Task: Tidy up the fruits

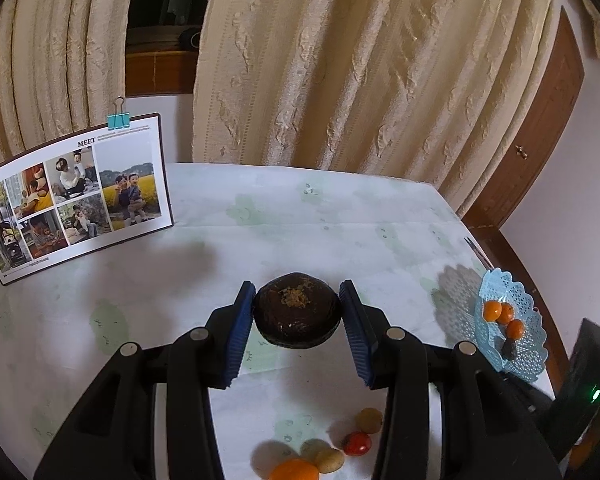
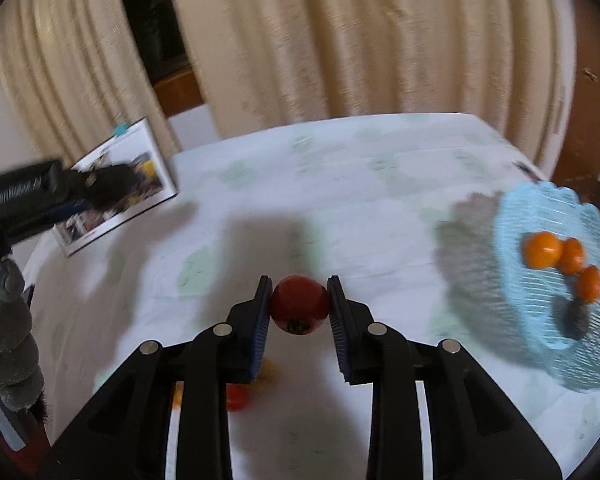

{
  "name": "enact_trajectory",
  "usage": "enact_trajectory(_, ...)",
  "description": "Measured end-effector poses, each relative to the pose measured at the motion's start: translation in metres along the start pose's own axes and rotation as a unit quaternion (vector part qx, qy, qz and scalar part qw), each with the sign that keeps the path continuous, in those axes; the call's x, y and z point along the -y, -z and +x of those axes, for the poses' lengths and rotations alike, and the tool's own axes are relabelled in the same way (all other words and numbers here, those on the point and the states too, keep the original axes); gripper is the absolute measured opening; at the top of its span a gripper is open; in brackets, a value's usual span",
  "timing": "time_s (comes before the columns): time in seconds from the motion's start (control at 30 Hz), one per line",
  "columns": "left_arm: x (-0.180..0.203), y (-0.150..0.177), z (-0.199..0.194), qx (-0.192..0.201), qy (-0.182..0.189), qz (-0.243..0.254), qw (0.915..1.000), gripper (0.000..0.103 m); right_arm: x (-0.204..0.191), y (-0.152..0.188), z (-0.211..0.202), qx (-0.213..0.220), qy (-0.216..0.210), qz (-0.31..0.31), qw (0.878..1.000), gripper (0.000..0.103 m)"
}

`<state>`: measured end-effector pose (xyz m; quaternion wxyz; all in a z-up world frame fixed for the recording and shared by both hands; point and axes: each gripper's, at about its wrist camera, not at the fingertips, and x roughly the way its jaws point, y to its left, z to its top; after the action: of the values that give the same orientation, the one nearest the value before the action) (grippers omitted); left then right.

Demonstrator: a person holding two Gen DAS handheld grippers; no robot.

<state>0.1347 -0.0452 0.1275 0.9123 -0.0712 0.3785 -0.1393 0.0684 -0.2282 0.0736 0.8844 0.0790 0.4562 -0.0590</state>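
My left gripper (image 1: 297,312) is shut on a dark brown round fruit (image 1: 296,310) and holds it above the table. My right gripper (image 2: 299,304) is shut on a red round fruit (image 2: 299,303), also off the cloth. A light blue lacy basket (image 1: 528,344) at the right holds three small orange fruits (image 1: 500,312) and a dark one (image 1: 509,349); it also shows in the right wrist view (image 2: 512,232). Loose fruits lie under the left gripper: a red one (image 1: 357,443), tan ones (image 1: 370,420) and an orange one (image 1: 294,470).
The table carries a white cloth with pale green prints (image 1: 300,220). A clipped photo board (image 1: 76,192) stands at the back left. Curtains (image 1: 360,60) hang behind the table. The left gripper body shows at the left of the right wrist view (image 2: 32,196).
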Motion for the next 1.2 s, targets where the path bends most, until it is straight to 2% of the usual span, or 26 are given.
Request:
enact_trajectory(0.23, 0.01, 0.002, -0.001, 0.0, 0.008, 0.01, 0.9999, 0.044, 0.06, 0.001, -0.027, 0.02, 0.045, 0.056, 0.997, 0.029)
enact_trajectory(0.5, 0.02, 0.007, 0.003, -0.008, 0.015, 0.02, 0.9996, 0.044, 0.128, 0.013, -0.058, 0.038, 0.097, 0.125, 0.987, 0.029)
enact_trajectory(0.7, 0.028, 0.012, 0.005, -0.012, 0.016, 0.032, 0.9993, 0.044, 0.157, 0.026, -0.064, 0.036, 0.116, 0.167, 0.978, 0.029)
enact_trajectory(0.77, 0.033, 0.014, 0.004, -0.01, 0.017, 0.039, 0.999, 0.044, 0.164, 0.03, -0.065, 0.036, 0.113, 0.184, 0.976, 0.034)
enact_trajectory(0.83, 0.037, 0.015, 0.002, -0.008, 0.019, 0.046, 0.9988, 0.044, 0.173, 0.035, -0.072, 0.047, 0.106, 0.206, 0.972, 0.052)
enact_trajectory(1.03, 0.044, 0.018, 0.003, -0.007, 0.024, 0.059, 0.9979, 0.044, 0.183, 0.047, -0.096, 0.087, 0.125, 0.23, 0.961, 0.053)
enact_trajectory(1.2, 0.019, 0.013, 0.015, -0.025, 0.013, 0.027, 0.9992, 0.049, 0.175, 0.059, -0.113, 0.124, 0.156, 0.218, 0.955, 0.061)
